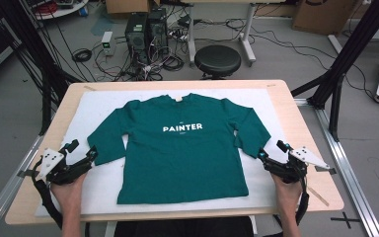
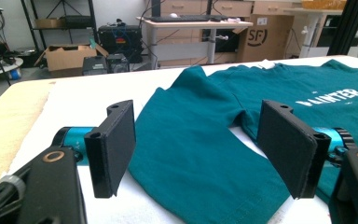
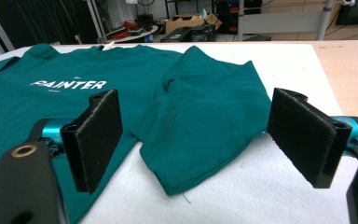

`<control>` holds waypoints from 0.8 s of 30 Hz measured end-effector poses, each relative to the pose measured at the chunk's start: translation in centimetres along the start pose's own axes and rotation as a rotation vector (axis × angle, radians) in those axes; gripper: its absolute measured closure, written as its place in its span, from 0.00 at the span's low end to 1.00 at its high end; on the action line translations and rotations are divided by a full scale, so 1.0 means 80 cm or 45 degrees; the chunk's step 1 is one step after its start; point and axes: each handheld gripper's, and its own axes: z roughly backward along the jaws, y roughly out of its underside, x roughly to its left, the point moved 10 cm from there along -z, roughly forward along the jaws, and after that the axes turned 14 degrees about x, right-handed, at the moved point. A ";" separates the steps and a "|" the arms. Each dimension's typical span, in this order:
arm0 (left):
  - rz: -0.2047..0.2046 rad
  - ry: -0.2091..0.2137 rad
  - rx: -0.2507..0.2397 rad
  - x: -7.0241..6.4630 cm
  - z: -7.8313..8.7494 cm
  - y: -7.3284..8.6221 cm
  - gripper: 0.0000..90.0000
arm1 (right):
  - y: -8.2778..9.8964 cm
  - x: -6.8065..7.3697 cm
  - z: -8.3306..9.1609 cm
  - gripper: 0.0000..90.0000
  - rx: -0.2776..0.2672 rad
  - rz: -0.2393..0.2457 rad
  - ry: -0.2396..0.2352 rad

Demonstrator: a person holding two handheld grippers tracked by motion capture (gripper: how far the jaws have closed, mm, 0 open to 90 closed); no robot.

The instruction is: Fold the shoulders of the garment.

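Shirt flat, nothing folded yet, both grippers at the cuffs.
Table [image 1: 296, 128] carries a white mat [image 1: 94, 106]; green shirt [image 1: 182, 153] lies face-up at centre, sleeves out toward 8 and 4 o'clock. Left gripper [image 1: 81, 150] at 8 o'clock and right gripper [image 1: 271, 149] at 4, jaws spread around the cuffs, pinching nothing. Judged: grasp and all folds remain.
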 end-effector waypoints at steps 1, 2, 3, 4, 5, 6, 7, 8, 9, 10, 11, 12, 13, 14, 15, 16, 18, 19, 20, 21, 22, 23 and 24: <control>0.000 -0.002 0.000 0.000 0.000 0.000 0.31 | 0.000 0.000 0.000 0.20 -0.002 0.006 0.006; -0.002 -0.002 0.001 -0.001 0.000 0.000 0.31 | 0.000 0.000 0.000 0.20 -0.002 0.006 0.006; -0.002 -0.002 0.001 -0.001 0.000 0.000 0.31 | 0.000 0.000 -0.001 0.20 0.000 0.010 0.010; -0.001 -0.002 0.001 0.000 0.000 0.000 0.31 | 0.000 0.001 -0.001 0.20 0.006 0.020 0.015; -0.001 -0.003 0.002 0.000 0.000 0.000 0.31 | 0.000 0.001 -0.002 0.20 0.007 0.026 0.016; 0.000 -0.003 0.000 0.000 0.000 0.000 0.31 | 0.000 0.001 -0.002 0.20 0.007 0.026 0.016; 0.000 -0.003 0.001 0.000 0.000 0.000 0.31 | 0.000 0.002 -0.002 0.20 0.010 0.036 0.016; 0.000 -0.002 0.001 0.000 0.000 0.000 0.31 | 0.000 0.002 -0.002 0.20 0.013 0.042 0.020; -0.002 -0.001 0.001 -0.001 0.000 0.000 0.31 | 0.000 0.002 -0.002 0.20 0.013 0.047 0.022; 0.000 -0.003 0.003 0.000 0.000 0.000 0.31 | 0.000 0.002 -0.002 0.20 0.011 0.053 0.028; 0.004 -0.003 0.005 0.000 -0.001 0.000 0.31 | 0.000 0.003 -0.002 0.20 0.012 0.054 0.030; 0.000 -0.001 0.009 0.000 -0.001 0.000 0.31 | 0.001 0.003 -0.002 0.20 0.016 0.052 0.031; 0.004 0.001 0.013 0.000 -0.001 0.000 0.31 | 0.001 0.003 -0.002 0.20 0.015 0.057 0.033; 0.001 0.003 0.018 0.000 -0.002 0.001 0.31 | 0.000 0.003 -0.002 0.20 0.013 0.062 0.035; -0.001 0.002 0.024 0.000 -0.003 0.001 0.31 | 0.000 0.003 -0.002 0.20 0.013 0.062 0.035; -0.004 -0.003 0.037 0.000 -0.004 0.001 0.31 | 0.001 0.004 -0.002 0.20 0.015 0.062 0.032; -0.001 -0.003 0.040 0.000 -0.004 0.002 0.31 | 0.001 0.003 -0.003 0.20 0.017 0.058 0.034; 0.003 -0.005 0.041 0.000 -0.004 0.002 0.31 | 0.001 0.003 -0.003 0.20 0.018 0.061 0.036; 0.005 -0.006 0.041 0.001 -0.004 0.002 0.31 | 0.001 0.003 -0.003 0.20 0.018 0.063 0.037; 0.006 -0.007 0.041 0.001 -0.004 0.002 0.31 | 0.001 0.003 -0.003 0.20 0.018 0.063 0.037; 0.006 -0.009 0.041 0.001 -0.004 0.002 0.32 | 0.001 0.004 -0.003 0.20 0.022 0.063 0.040; 0.005 -0.011 0.043 0.001 -0.004 0.002 0.32 | 0.001 0.004 -0.003 0.20 0.022 0.063 0.040; 0.003 -0.011 0.045 0.001 -0.005 0.002 0.32 | 0.001 0.004 -0.003 0.20 0.023 0.072 0.045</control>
